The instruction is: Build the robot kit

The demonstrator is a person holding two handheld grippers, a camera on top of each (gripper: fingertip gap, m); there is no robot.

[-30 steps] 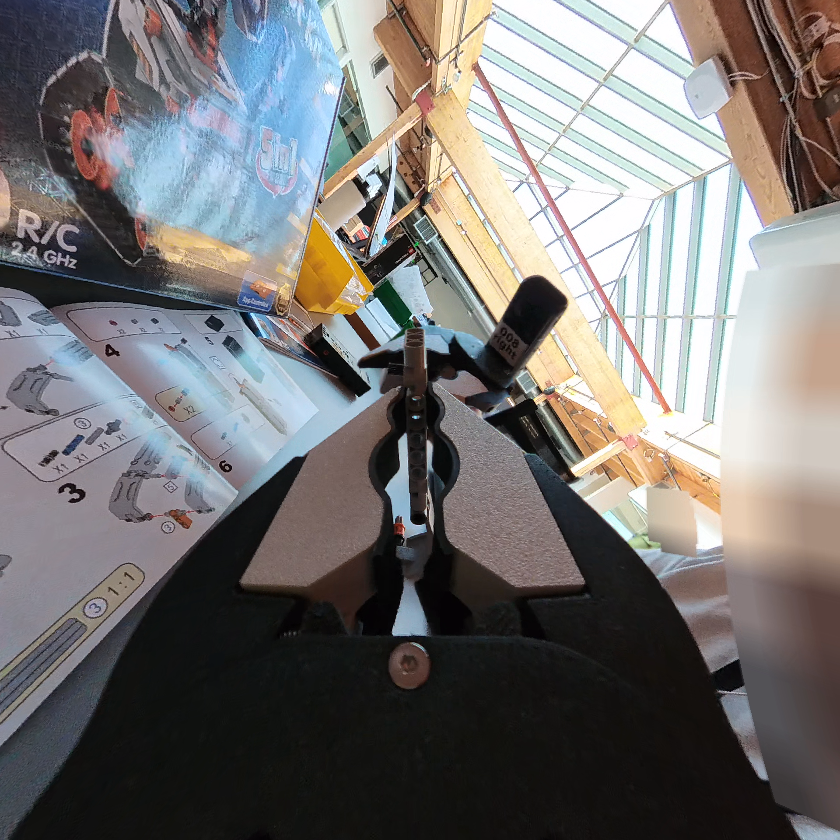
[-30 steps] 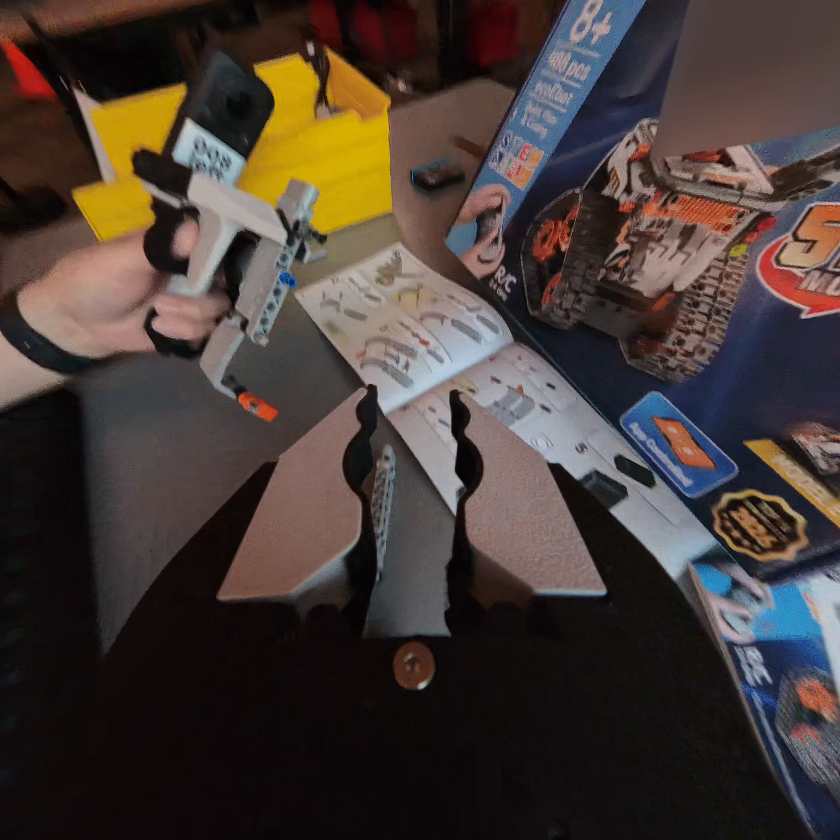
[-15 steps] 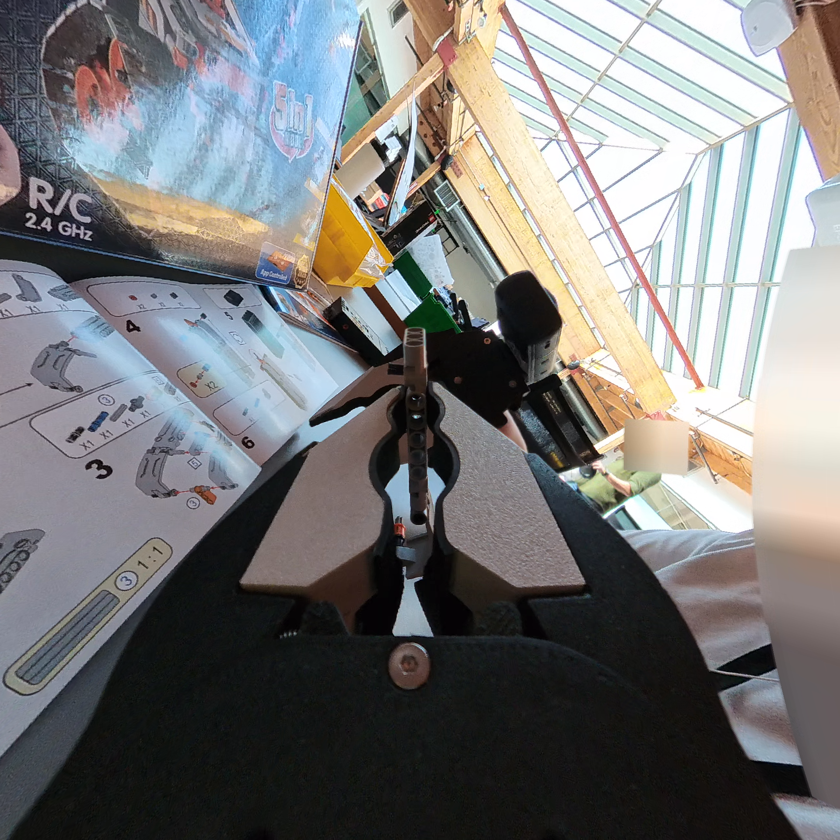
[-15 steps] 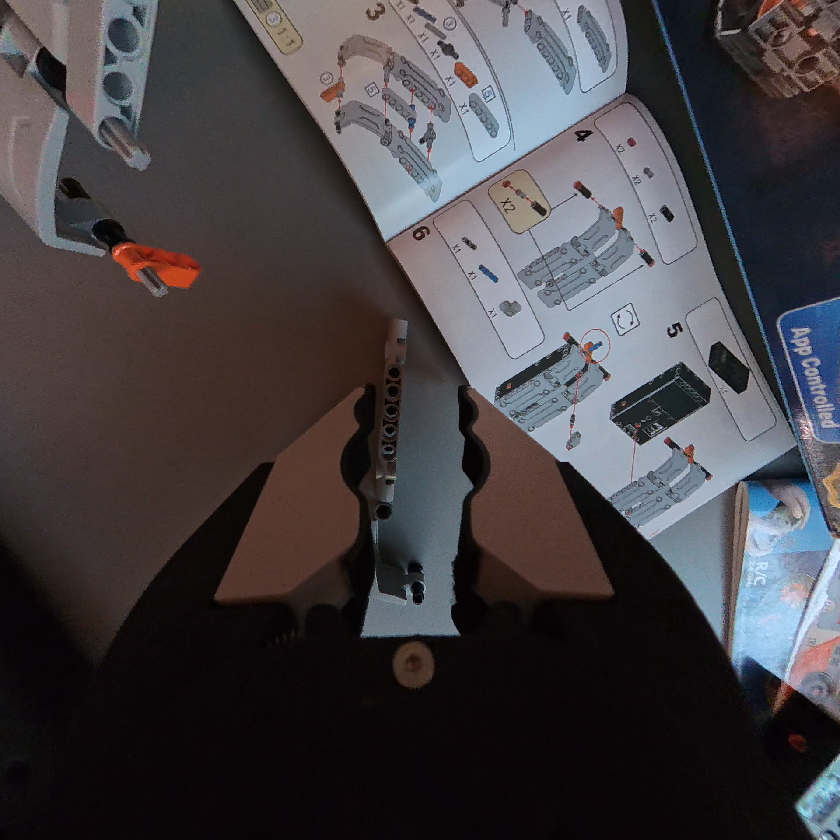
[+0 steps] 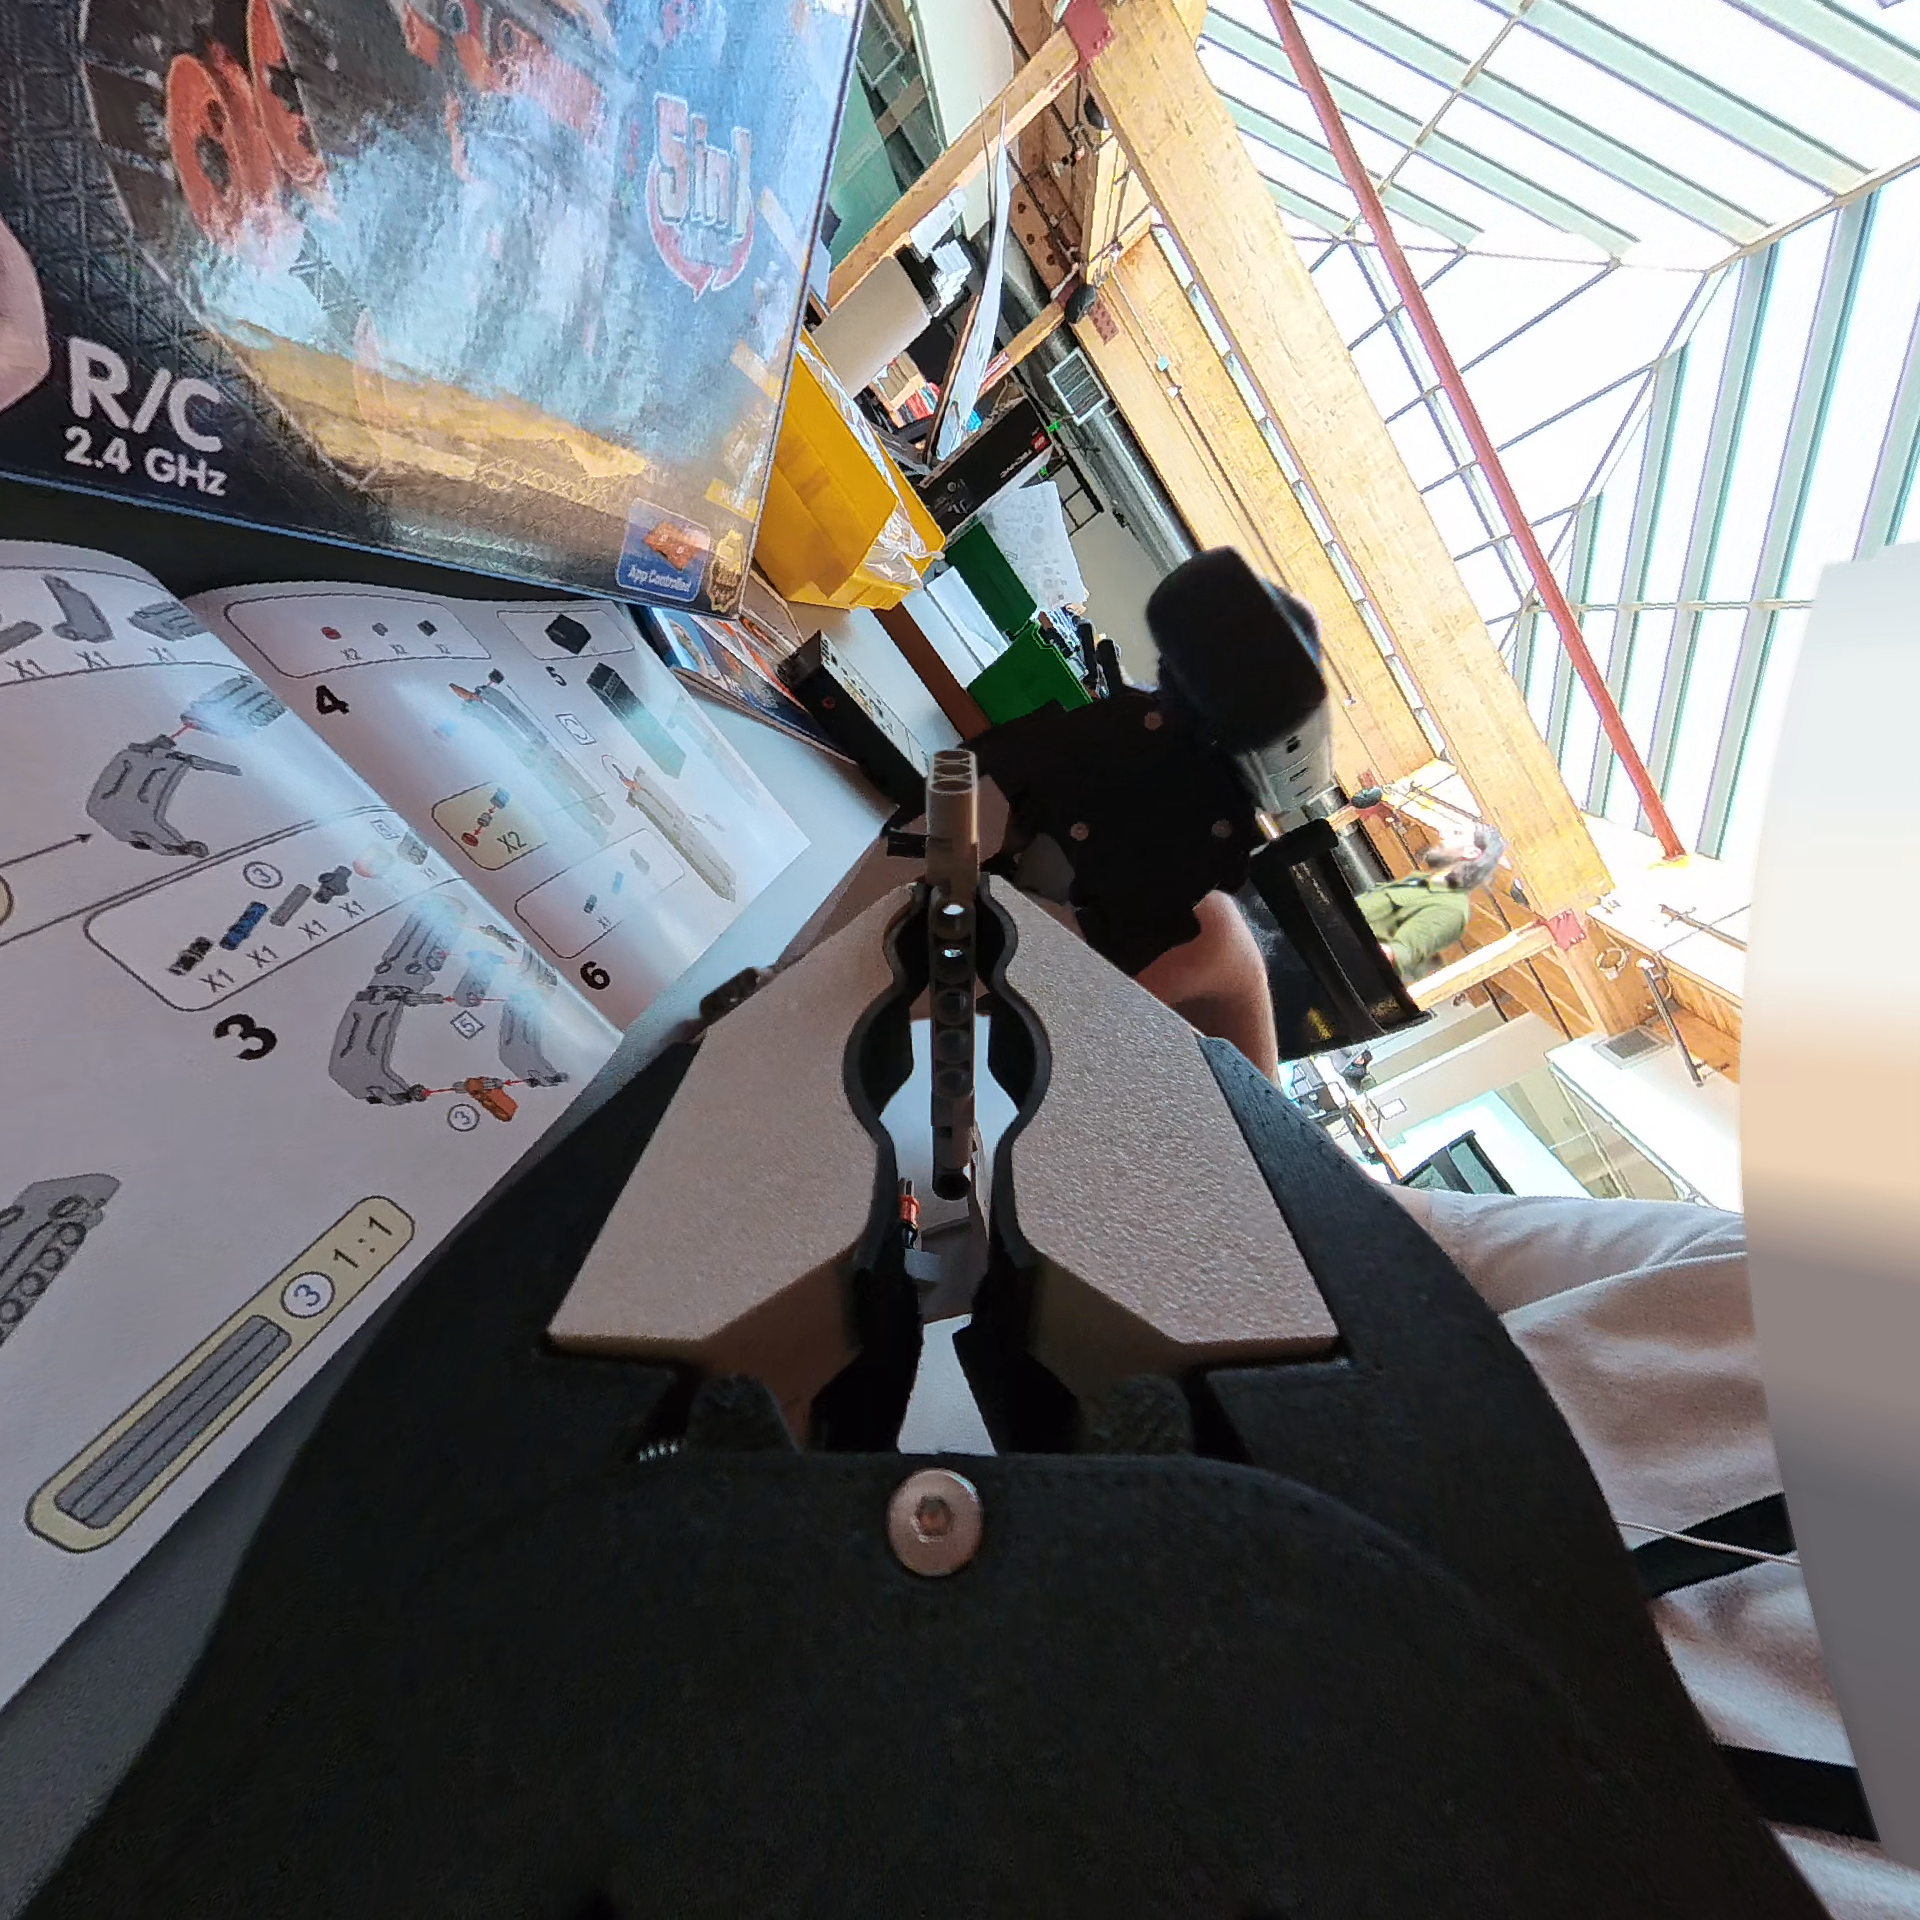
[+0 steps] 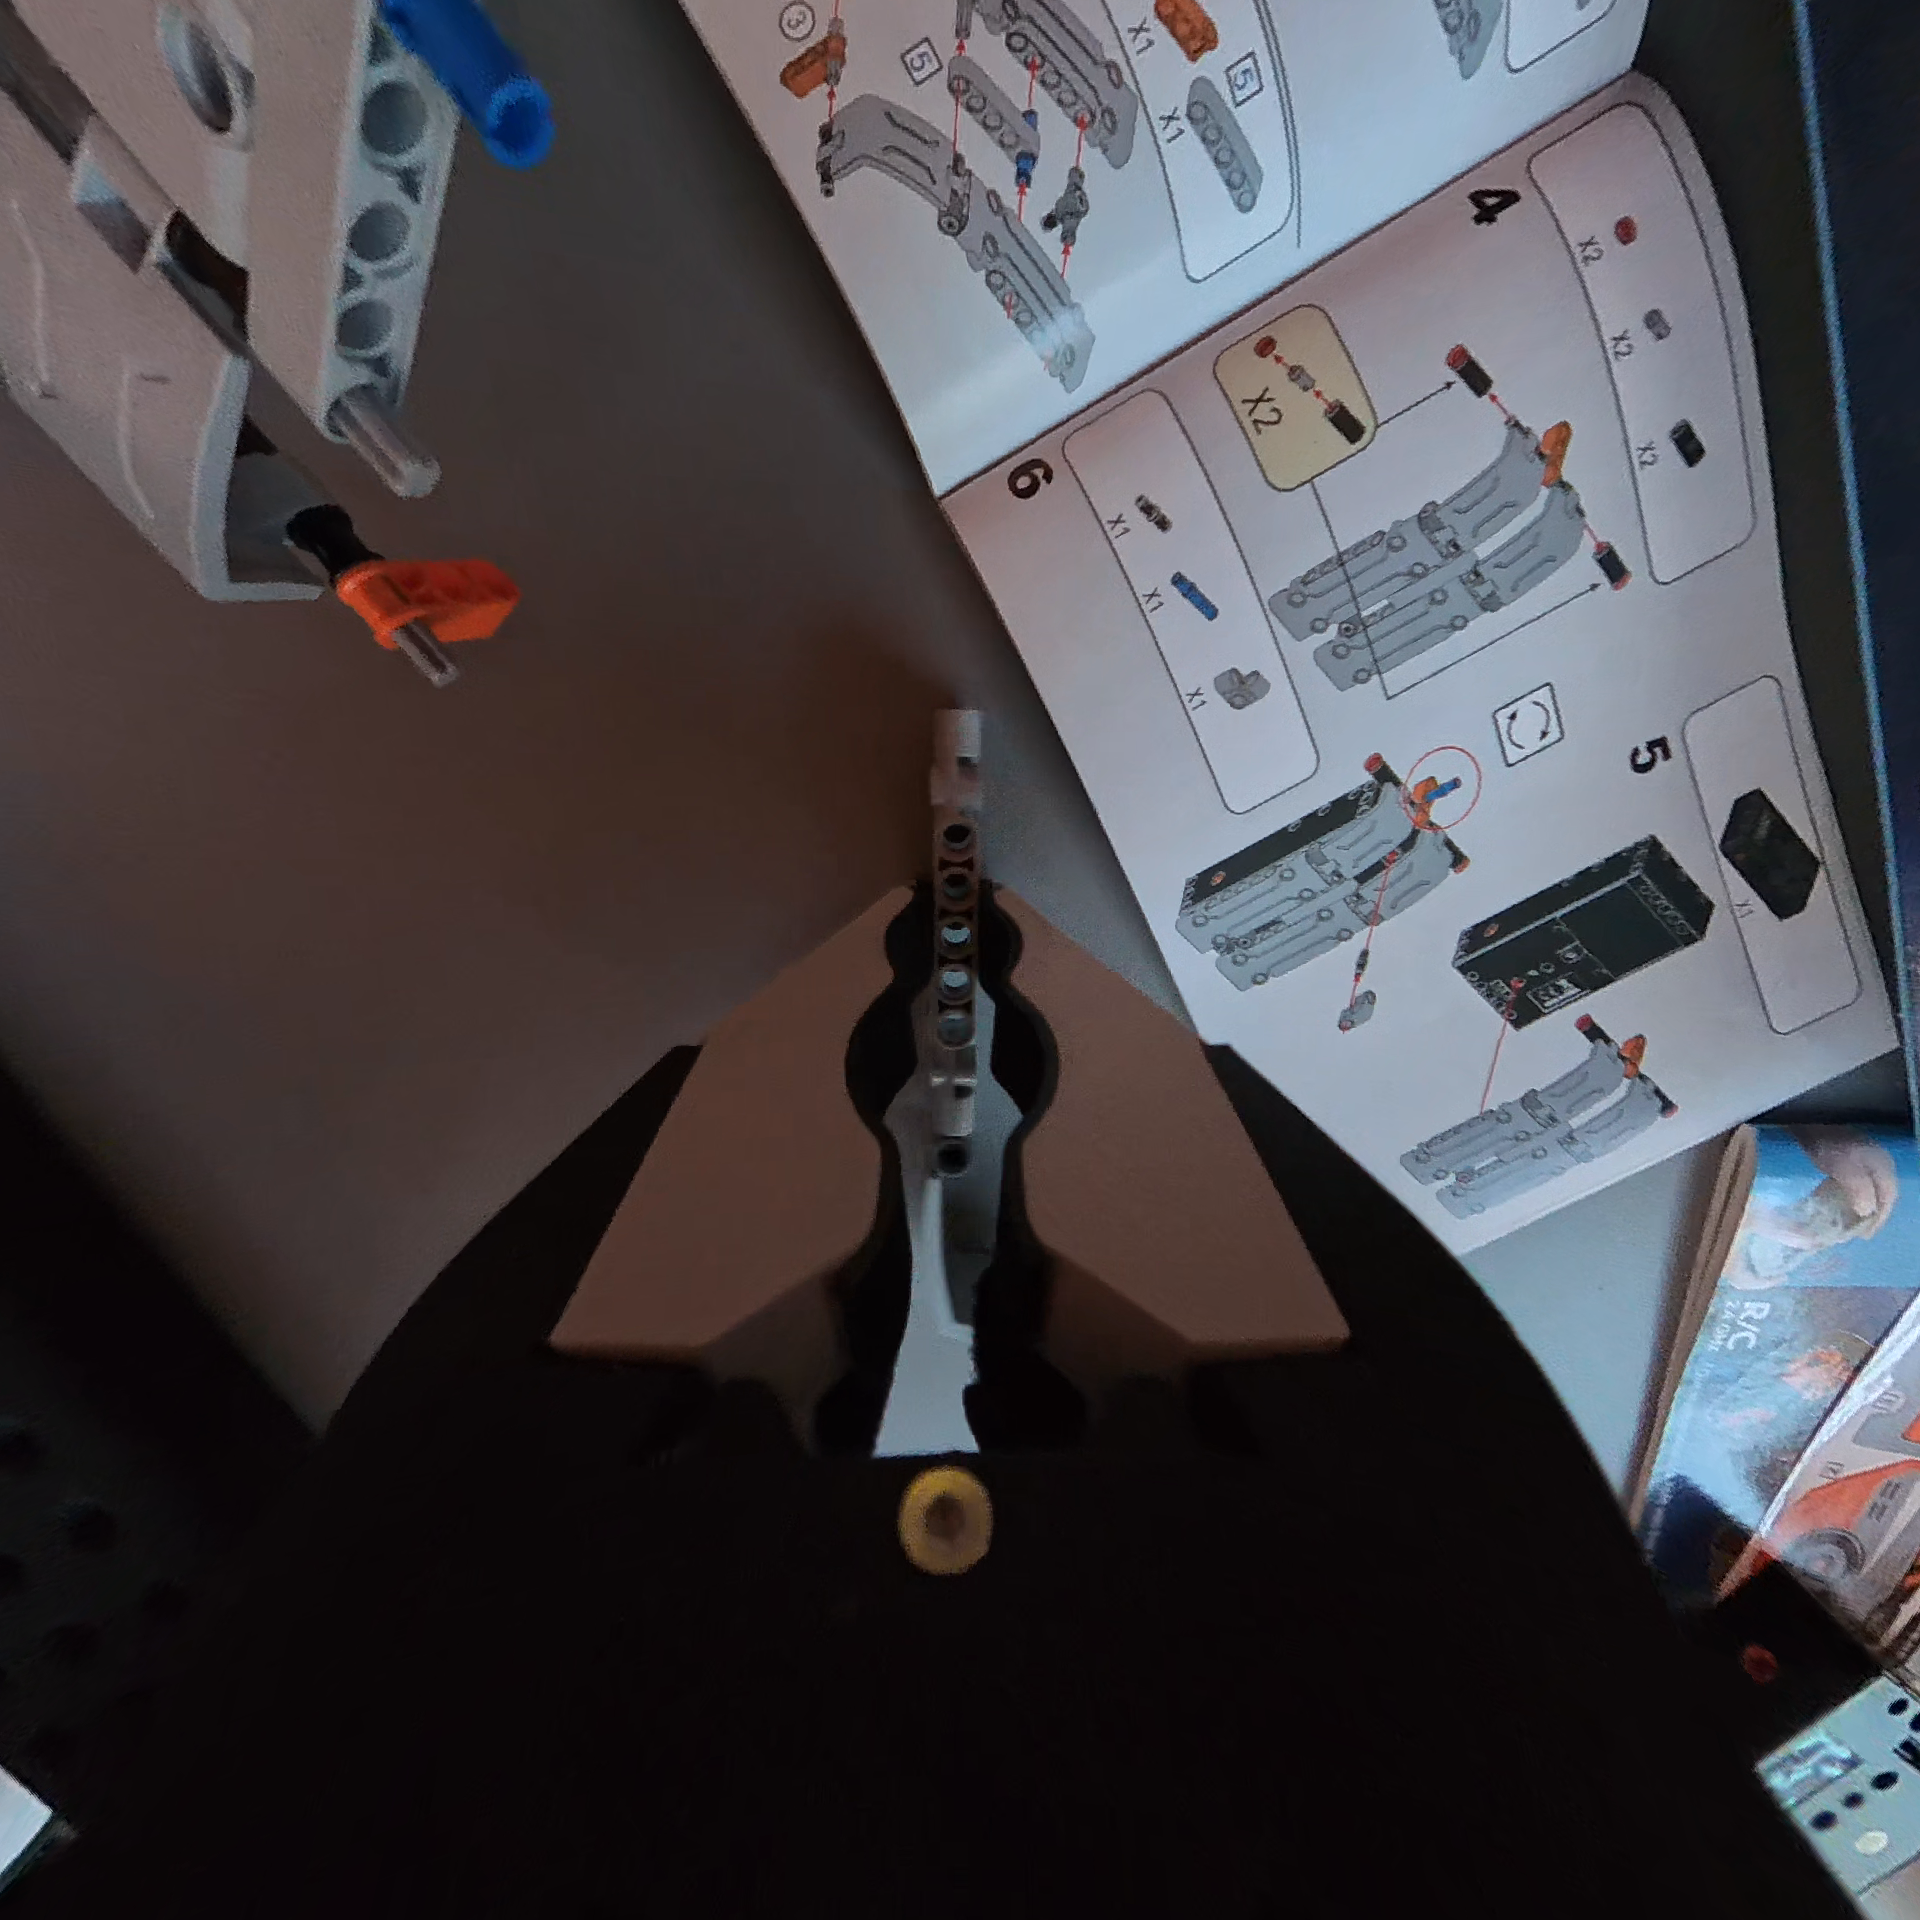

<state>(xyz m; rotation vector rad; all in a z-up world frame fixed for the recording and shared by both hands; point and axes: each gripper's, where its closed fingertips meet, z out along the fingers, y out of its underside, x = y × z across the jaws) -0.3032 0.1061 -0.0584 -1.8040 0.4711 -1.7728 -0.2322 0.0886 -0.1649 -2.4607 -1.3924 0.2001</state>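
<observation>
1. The counter (image 6: 540, 935) is a plain grey surface that carries the printed matter.
2. A large dark toy box (image 5: 416, 260) stands at the far edge of the counter, behind the booklet.
3. An open instruction booklet (image 6: 1403, 675) lies flat on the counter, just in front of the box, showing numbered assembly diagrams.
4. A yellow bin (image 5: 831, 499) sits farther back, beyond the box.
5. The left claw (image 5: 951, 904) is closed on a grey perforated beam assembly (image 5: 951, 997), which is clamped between both pads and projects forward past the tips. In the right wrist view this assembly appears at upper left, raised above the counter, with an orange connector (image 6: 436, 603) at its lower end and a blue pin (image 6: 499, 94) near its top.
6. The right claw (image 6: 956, 894) is closed on a second grey perforated beam (image 6: 956, 935), held edge-on along the claw axis, its white end protruding above the bare counter beside the booklet.
</observation>
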